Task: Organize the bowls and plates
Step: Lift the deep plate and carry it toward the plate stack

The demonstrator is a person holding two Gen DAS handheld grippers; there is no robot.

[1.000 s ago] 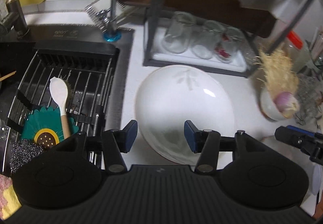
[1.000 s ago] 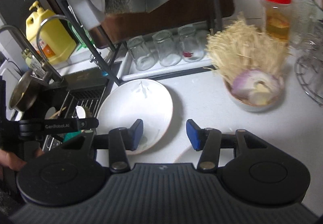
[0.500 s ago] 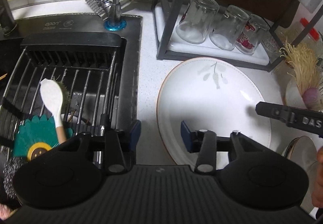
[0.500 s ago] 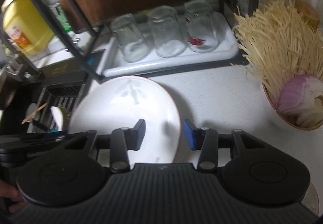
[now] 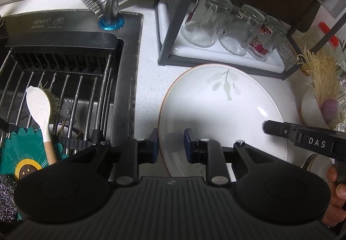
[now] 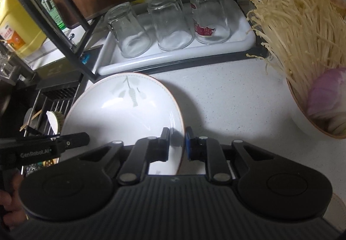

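A large white plate (image 5: 218, 110) with a leaf print and a brown rim lies on the white counter; it also shows in the right wrist view (image 6: 121, 110). My left gripper (image 5: 170, 146) straddles the plate's left rim, jaws narrowed with a gap still showing. My right gripper (image 6: 177, 145) straddles the plate's right rim, jaws nearly closed on it. A bowl (image 6: 320, 119) with enoki mushrooms and onion stands to the right.
A dark rack (image 5: 173, 15) holds a white tray (image 6: 173, 54) with three upturned glasses behind the plate. The sink (image 5: 64, 80) with a wire rack, a brush and sponges lies to the left. A tap (image 5: 112, 2) and soap bottles stand behind.
Both grippers have moved in to the plate's opposite rims and their jaws have narrowed around the edges. The plate looks larger and closer in both views.
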